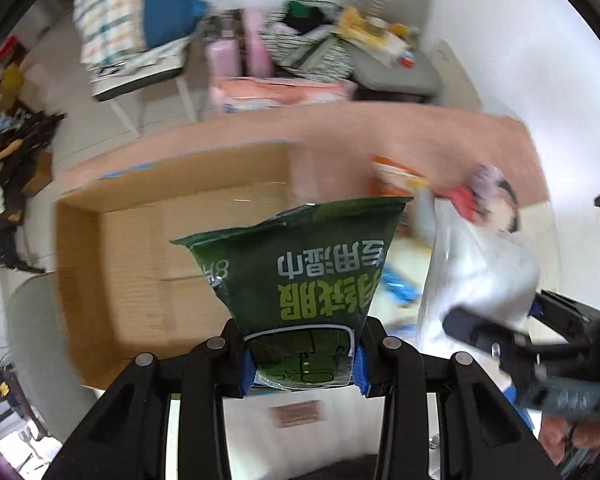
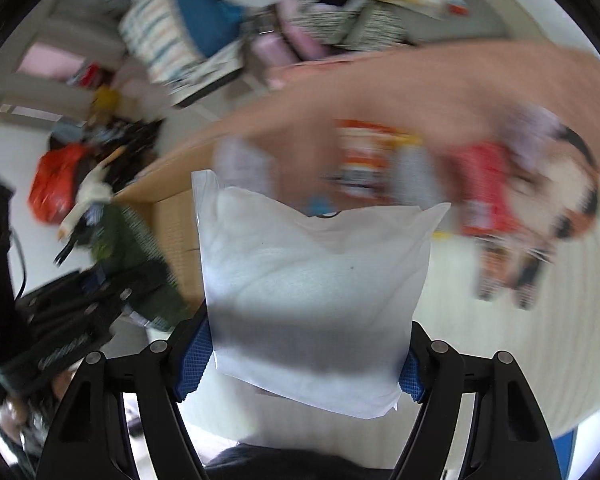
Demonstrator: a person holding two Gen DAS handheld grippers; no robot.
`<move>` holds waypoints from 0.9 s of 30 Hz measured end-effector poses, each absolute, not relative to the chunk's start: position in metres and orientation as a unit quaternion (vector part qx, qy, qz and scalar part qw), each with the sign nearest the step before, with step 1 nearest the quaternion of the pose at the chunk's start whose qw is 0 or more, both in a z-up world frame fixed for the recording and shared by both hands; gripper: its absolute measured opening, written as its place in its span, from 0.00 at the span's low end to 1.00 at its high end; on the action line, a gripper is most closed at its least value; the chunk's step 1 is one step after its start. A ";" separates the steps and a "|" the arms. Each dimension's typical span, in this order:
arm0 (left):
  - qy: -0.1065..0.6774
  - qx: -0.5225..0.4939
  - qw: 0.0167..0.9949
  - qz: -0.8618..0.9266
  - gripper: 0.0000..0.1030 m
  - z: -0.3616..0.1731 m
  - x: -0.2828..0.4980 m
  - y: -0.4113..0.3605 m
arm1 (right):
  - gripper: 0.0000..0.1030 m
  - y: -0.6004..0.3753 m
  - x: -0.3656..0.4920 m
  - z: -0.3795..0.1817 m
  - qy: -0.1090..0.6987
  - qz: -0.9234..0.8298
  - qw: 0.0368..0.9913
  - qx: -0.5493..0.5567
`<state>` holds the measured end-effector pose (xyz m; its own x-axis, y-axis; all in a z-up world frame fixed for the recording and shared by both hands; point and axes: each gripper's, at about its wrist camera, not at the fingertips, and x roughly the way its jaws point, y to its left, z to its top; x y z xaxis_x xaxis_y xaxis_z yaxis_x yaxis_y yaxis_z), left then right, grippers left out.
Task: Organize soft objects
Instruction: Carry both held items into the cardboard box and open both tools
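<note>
In the left wrist view, the left gripper [image 1: 302, 364] is clamped on a dark green wet-wipes pack [image 1: 300, 268]. The blue pads [image 1: 247, 372] press its lower end from both sides, and the rest of the pack stands out beyond them, above the open cardboard box [image 1: 148, 248] that lies on the desk [image 1: 420, 140]. The pack is printed with pale green and white characters and has a white-edged flap near the pads. Its film is glossy, so I judge it a little slippery; it looks light and gives under pressure, and a hold near the sealed end, as here, seems safe. At the right of this view the right gripper [image 1: 496, 340] carries a white soft pack [image 1: 480, 272]. More blurred packets [image 1: 396, 178] lie on the desk behind it.

In the right wrist view, the right gripper [image 2: 306, 364] is closed on the white soft pack [image 2: 316, 280], with the blue pads [image 2: 196, 356] touching its two side edges near the lower part. The pack is plain white, matt, pillow-like and wrinkled, without print that I can read. It looks very light and easy to squash, so a gentle hold across the width should be enough. It hangs in the air above the desk [image 2: 420, 80], near the corner of the cardboard box [image 2: 172, 216]. At the left, the left gripper [image 2: 112, 300] with the dark green wet-wipes pack [image 2: 140, 248] is visible but blurred.
</note>
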<state>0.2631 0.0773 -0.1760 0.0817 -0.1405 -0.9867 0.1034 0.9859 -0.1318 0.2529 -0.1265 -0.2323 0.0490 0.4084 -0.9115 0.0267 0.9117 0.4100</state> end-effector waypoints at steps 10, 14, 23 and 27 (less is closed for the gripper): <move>0.726 -0.033 0.684 -0.063 0.33 -0.255 0.321 0.201 | 0.76 0.047 0.314 -0.279 0.708 0.151 0.682 0.104; 0.753 -0.031 0.653 -0.074 0.33 -0.300 0.339 0.209 | 0.76 0.067 0.332 -0.317 0.727 0.134 0.668 0.082; 0.798 -0.048 0.592 -0.105 0.33 -0.375 0.363 0.198 | 0.76 0.080 0.355 -0.382 0.747 0.099 0.656 0.038; 0.805 -0.042 0.584 -0.098 0.34 -0.383 0.367 0.194 | 0.77 0.082 0.361 -0.394 0.748 0.096 0.656 0.034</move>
<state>0.3666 0.1942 -0.3829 -0.3138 -0.1823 -0.9318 0.0458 0.9773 -0.2066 0.3610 0.0817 -0.3940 -0.1381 0.1762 -0.9746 -0.0743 0.9794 0.1876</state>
